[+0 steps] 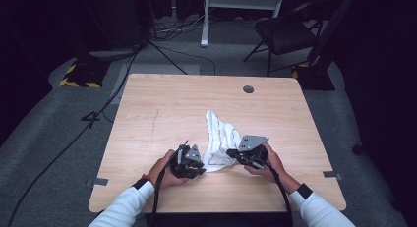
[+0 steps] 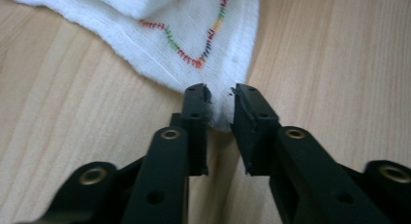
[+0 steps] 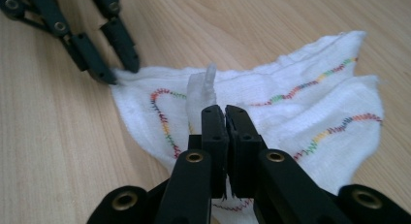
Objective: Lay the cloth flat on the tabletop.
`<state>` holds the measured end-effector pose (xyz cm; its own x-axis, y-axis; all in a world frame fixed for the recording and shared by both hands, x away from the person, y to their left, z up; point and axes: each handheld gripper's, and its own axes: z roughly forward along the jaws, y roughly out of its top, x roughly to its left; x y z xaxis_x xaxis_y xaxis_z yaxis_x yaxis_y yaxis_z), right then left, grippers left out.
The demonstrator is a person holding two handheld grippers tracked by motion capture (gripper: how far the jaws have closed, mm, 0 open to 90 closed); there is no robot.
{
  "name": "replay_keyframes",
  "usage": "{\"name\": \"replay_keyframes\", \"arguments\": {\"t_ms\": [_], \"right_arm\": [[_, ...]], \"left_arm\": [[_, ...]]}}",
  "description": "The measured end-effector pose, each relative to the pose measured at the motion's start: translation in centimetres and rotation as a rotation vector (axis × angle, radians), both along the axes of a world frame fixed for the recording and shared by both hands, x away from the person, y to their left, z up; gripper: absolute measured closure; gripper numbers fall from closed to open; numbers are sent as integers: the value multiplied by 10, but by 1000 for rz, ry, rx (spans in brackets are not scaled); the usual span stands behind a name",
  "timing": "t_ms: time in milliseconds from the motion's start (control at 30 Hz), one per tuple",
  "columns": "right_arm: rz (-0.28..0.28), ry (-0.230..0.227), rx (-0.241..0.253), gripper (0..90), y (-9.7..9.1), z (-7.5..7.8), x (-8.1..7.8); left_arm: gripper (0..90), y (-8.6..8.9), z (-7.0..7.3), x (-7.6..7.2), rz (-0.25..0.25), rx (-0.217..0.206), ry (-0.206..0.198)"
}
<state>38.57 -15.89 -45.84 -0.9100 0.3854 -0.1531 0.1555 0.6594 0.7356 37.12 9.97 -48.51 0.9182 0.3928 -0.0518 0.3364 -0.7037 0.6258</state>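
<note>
A white cloth with multicoloured zigzag stitching lies crumpled on the wooden table, near the front middle. My left gripper sits at the cloth's near left corner. In the left gripper view its jaws stand a little apart, with the corner of the cloth lying between them, unpinched. My right gripper is at the cloth's right side. Its jaws are shut on a pinched fold of the cloth, which pokes up past the tips. The left gripper also appears farther off in the right gripper view.
A round cable hole sits near the table's far edge. Beyond the table, on the grey floor, are a black folding chair, a white frame leg, loose cables and a yellow-and-black striped base.
</note>
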Motion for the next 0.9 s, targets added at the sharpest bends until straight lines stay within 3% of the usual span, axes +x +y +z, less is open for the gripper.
{"name": "replay_keyframes", "arguments": {"t_ms": [67,167,400,700,900], "right_arm": [[14,3,-18,861,4,-2,-2],[33,12,-36,829,8,-6,-3],[88,25,-72,740,15,-12,-8],[166,50,-49,537,23,-13,-17],[192,45,-39,482,33,-15,-19]], "left_arm": [[631,2,1,4,30,-15,-1],[625,3,1,7,40,-31,0],[668,-3,-2,10,37,1,-4],[679,-2,-3,11,41,-8,-1],[688,-2,-4,11,45,-19,8]]}}
